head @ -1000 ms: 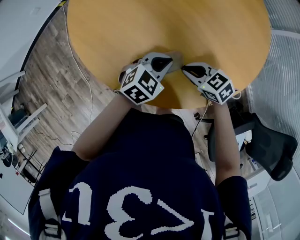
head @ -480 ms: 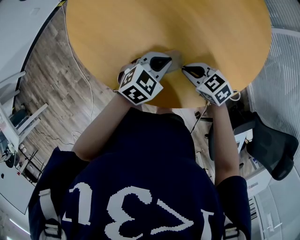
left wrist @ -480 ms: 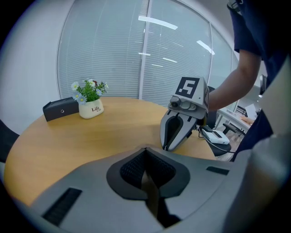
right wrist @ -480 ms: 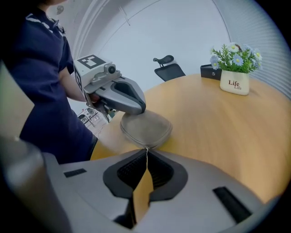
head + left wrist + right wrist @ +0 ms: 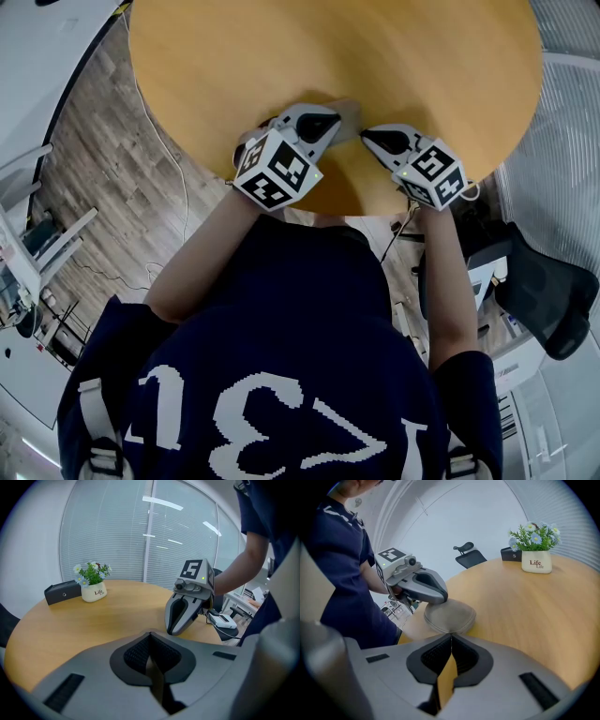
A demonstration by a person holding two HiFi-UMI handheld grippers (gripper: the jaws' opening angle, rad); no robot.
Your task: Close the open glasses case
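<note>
Resting my left gripper (image 5: 440, 596) on top of the glasses case (image 5: 452, 617), I have its fingers clenched with nothing between them, so they act as a blunt pusher on the lid rather than a clamp. The case lies by the near edge of the table (image 5: 375, 56), between my two grippers. From the right gripper view its lid looks down on the base, so I judge it shut or close to it. My right gripper (image 5: 173, 627) points at the case from the other side. Its fingers have just been closing and now stand together, empty, probably ready to steady the case. The round wooden top is smooth, so a sideways push could slide the case. Far across stand a flower pot (image 5: 536, 562) and a black box (image 5: 62, 592), well apart from the work. Blinds (image 5: 117, 536) line the wall, and an office chair (image 5: 469, 557) waits beyond.
</note>
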